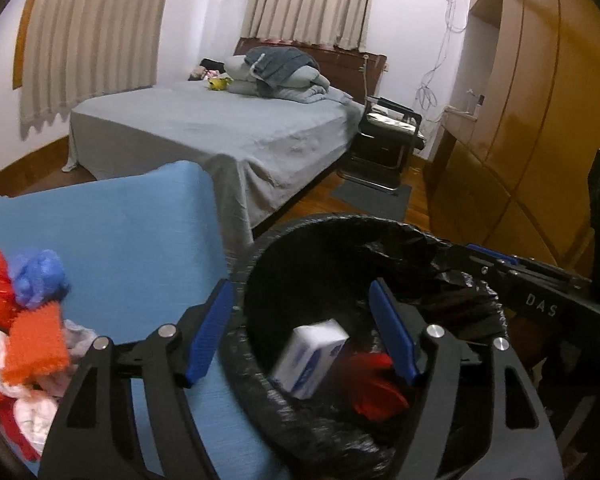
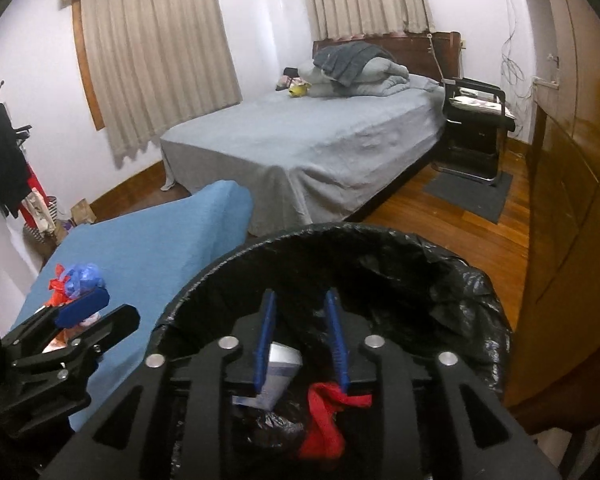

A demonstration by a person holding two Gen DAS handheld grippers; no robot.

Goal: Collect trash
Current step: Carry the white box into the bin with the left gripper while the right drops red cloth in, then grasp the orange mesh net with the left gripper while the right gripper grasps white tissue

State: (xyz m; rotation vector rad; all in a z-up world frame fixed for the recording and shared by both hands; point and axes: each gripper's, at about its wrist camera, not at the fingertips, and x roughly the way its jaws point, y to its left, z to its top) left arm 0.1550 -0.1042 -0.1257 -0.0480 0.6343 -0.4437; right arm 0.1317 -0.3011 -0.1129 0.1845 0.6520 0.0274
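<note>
Red scrap inside black-lined bin

Dim indoor light, fisheye-curved edges, dark corners, slight motion blur.

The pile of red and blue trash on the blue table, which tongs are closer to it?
Left. The left tongs hang right beside the trash pile at the table's edge; the right tongs are farther off, over the bin.

Blue-covered surface, bearing at its near left corner a heap of trash: crumpled blue plastic, red and orange scraps, white paper; wooden floor carrying the black-lined bin alongside.
</note>
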